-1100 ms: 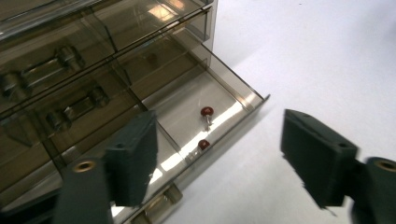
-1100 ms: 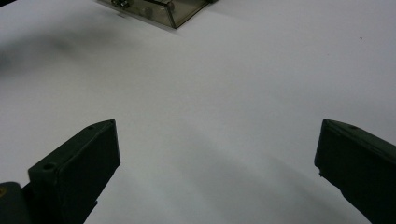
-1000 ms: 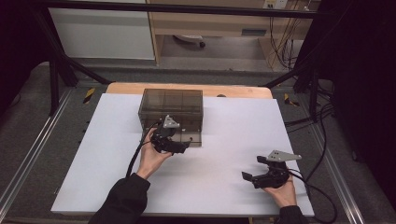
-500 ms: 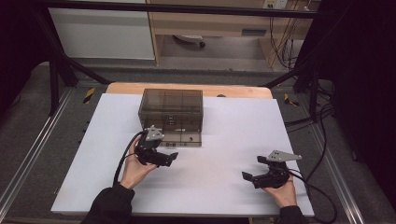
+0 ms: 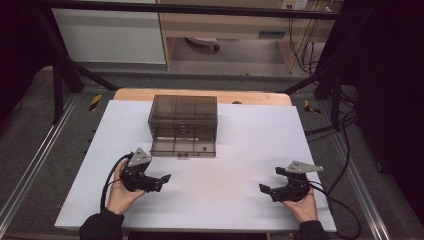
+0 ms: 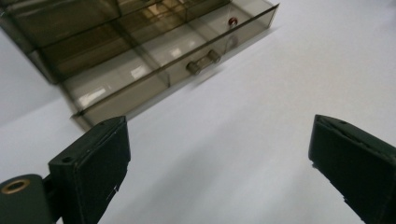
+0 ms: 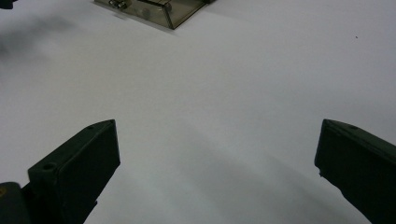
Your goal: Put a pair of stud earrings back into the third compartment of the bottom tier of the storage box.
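A smoky see-through drawer box [image 5: 183, 116] stands at the back middle of the white table [image 5: 235, 150]. Its bottom drawer [image 5: 184, 146] is pulled out toward me. In the left gripper view the drawer [image 6: 154, 51] has a small bar handle [image 6: 203, 63] and a tiny red item [image 6: 232, 21] inside. My left gripper [image 5: 161, 182] hovers in front of the box, a little to its left, open and empty [image 6: 219, 154]. My right gripper [image 5: 270, 181] rests near the front right, also open with nothing between its jaws [image 7: 217, 158].
A wooden strip [image 5: 200, 95] edges the table's far side. Black cables [image 5: 345, 165] trail off the right side of the table. Metal frame rails [image 5: 30, 170] run along both sides. White table surface lies between the two grippers.
My left gripper has drawn back from the drawer front toward the near left of the table. The drawer stays pulled out. The right gripper has hardly moved.
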The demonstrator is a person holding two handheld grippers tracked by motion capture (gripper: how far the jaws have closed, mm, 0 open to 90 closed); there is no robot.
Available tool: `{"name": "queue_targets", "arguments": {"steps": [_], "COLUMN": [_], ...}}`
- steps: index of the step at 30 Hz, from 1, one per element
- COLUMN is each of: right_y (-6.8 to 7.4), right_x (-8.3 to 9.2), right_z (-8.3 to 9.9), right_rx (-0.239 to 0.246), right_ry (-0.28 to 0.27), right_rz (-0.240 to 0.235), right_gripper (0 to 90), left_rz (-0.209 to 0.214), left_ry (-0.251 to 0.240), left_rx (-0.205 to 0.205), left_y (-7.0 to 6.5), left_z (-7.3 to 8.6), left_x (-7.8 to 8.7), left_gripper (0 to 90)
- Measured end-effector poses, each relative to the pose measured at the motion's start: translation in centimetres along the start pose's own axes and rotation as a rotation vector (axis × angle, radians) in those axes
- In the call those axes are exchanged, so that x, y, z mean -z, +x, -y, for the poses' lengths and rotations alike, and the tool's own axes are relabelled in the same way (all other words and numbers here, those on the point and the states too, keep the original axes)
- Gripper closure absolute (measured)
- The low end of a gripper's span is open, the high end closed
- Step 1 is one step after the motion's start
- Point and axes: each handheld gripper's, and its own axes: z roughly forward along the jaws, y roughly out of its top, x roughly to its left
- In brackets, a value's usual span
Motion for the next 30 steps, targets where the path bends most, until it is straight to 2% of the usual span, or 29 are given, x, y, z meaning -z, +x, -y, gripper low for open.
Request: {"name": "queue_targets", "arguments": {"steps": [8,16,24,30], "right_y": [0.0,0.0,0.0,-0.1], "right_x": [0.0,0.0,0.1,0.0], "right_z": [0.0,0.0,0.0,0.1], "right_rx": [-0.005,-0.004,-0.006,-0.004], "right_ry": [0.006,0.003,0.003,0.007], "right_rz": [0.002,0.005,0.005,0.007], "right_gripper": [0.7,0.7,0.7,0.7], "left_rz": [-0.025,-0.057,-0.062,-0.051], "left_ry": [-0.005,-0.005,-0.022,-0.006], "left_rx": [0.022,0.061,0.090,0.070], "left_y": [1.7,3.6,4.7,4.8], "left_z": [2.4,4.3,5.4,5.7], "left_x": [1.5,2.6,3.5,3.5], "left_gripper": [5.1,5.1,5.2,5.2]}}
